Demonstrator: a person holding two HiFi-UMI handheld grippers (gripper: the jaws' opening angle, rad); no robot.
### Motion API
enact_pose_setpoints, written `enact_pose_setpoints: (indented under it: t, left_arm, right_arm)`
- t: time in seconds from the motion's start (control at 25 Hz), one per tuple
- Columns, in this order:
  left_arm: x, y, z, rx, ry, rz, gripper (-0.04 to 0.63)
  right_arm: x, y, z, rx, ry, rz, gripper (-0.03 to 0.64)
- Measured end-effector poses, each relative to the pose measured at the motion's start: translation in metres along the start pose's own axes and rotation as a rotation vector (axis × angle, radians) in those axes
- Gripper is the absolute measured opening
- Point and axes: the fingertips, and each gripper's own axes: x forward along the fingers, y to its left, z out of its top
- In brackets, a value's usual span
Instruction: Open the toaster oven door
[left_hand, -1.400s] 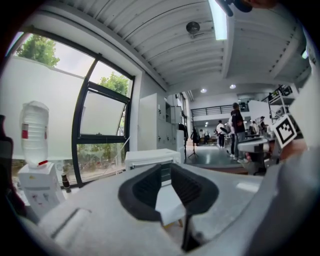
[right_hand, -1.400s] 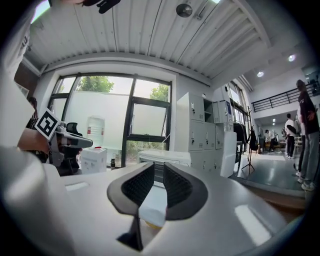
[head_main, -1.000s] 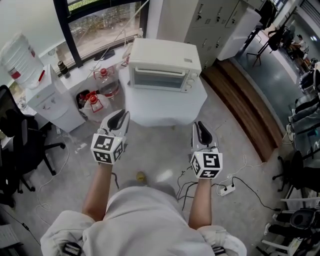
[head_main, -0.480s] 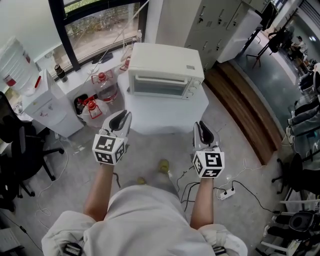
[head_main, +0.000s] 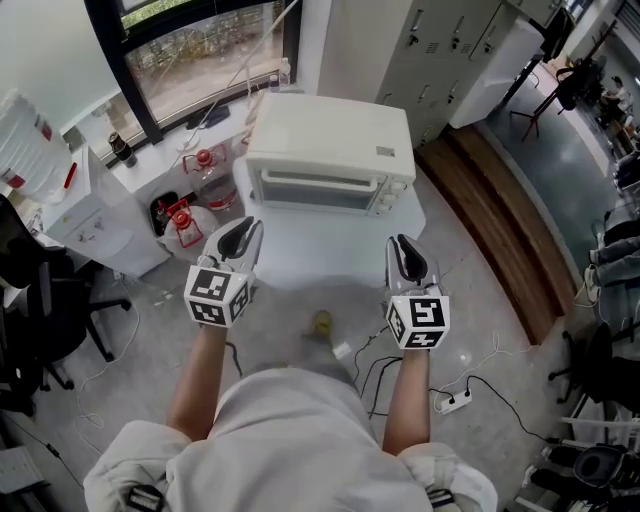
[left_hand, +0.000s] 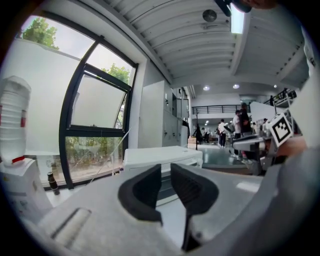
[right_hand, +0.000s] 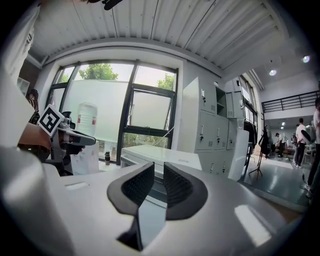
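A white toaster oven (head_main: 330, 140) stands on a small white table (head_main: 330, 250), its glass door (head_main: 320, 190) closed and facing me. My left gripper (head_main: 240, 230) hovers short of the table's near left corner, jaws a little apart with nothing between them. My right gripper (head_main: 403, 246) is level with it near the table's right corner, also slightly open and empty. In the left gripper view the toaster oven (left_hand: 160, 155) shows beyond the left gripper (left_hand: 166, 172). In the right gripper view the toaster oven (right_hand: 150, 151) lies ahead of the right gripper (right_hand: 159, 170).
A water dispenser (head_main: 35, 130) and water jugs (head_main: 200, 175) stand left of the table under a window. An office chair (head_main: 40, 300) is at the far left. Grey lockers (head_main: 440, 50) and a wooden step (head_main: 500, 230) are on the right. Cables and a power strip (head_main: 450, 400) lie on the floor.
Both grippers and I have moved toward the table; the toaster oven now appears closer. Jaw gaps look the same.
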Motion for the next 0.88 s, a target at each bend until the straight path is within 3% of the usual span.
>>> enact_pose_setpoints:
  t: [0.52,0.72,0.88]
  left_arm:
    - [0.128,0.023,0.000,0.095,0.118,0.093,0.058]
    - [0.150,0.026,-0.011,0.173,0.208,0.084,0.058]
    - [0.162,0.026,-0.019,0.197,0.246,0.014,0.058]
  right_arm:
    - [0.127,-0.077,-0.019,-0.080,0.073,0.224,0.043]
    - [0.151,-0.073,-0.027,-0.141,0.110,0.342,0.043]
    - [0.163,-0.063,-0.034,-0.167,0.148,0.441,0.043]
